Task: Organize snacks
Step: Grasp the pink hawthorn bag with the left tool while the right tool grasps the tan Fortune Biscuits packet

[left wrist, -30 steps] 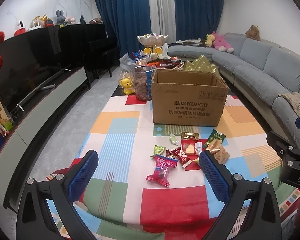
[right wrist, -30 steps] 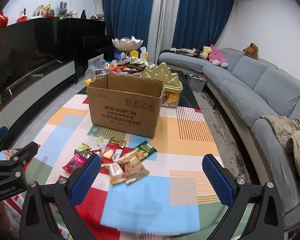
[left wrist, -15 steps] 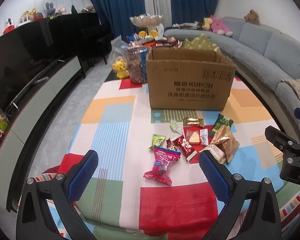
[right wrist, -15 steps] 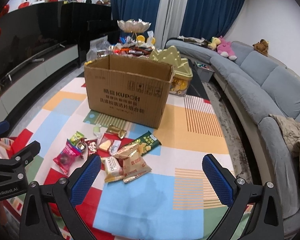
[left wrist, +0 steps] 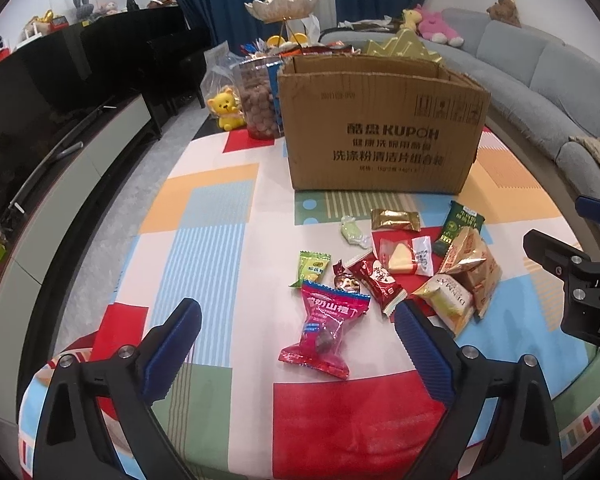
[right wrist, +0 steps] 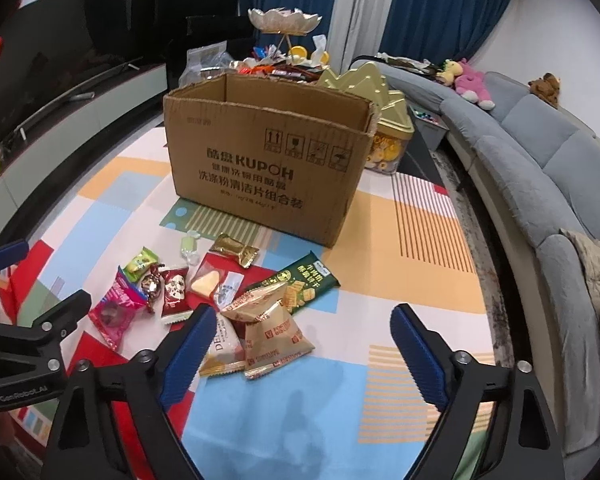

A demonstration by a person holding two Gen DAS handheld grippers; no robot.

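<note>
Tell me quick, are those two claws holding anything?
Left gripper: open, holding nothing.
Right gripper: open, jaws just been closing, nothing gripped.

You have a brown cardboard box [left wrist: 384,128], matt and a bit rough, w/ torn top edges. The table [left wrist: 220,232] is covered w/ a smooth printed cloth, slightly shiny. The snack packs are glossy plastic film: the pink pack [left wrist: 325,330] and the dark green pack [right wrist: 300,286] reflect light; the gold wrapper [left wrist: 396,219] looks like metallic foil. On your left hand-held gripper [left wrist: 298,348] the frame is matt black plastic w/ metal screws, pads ribbed blue rubber. The sofa [right wrist: 540,152] is soft grey fabric.
</note>
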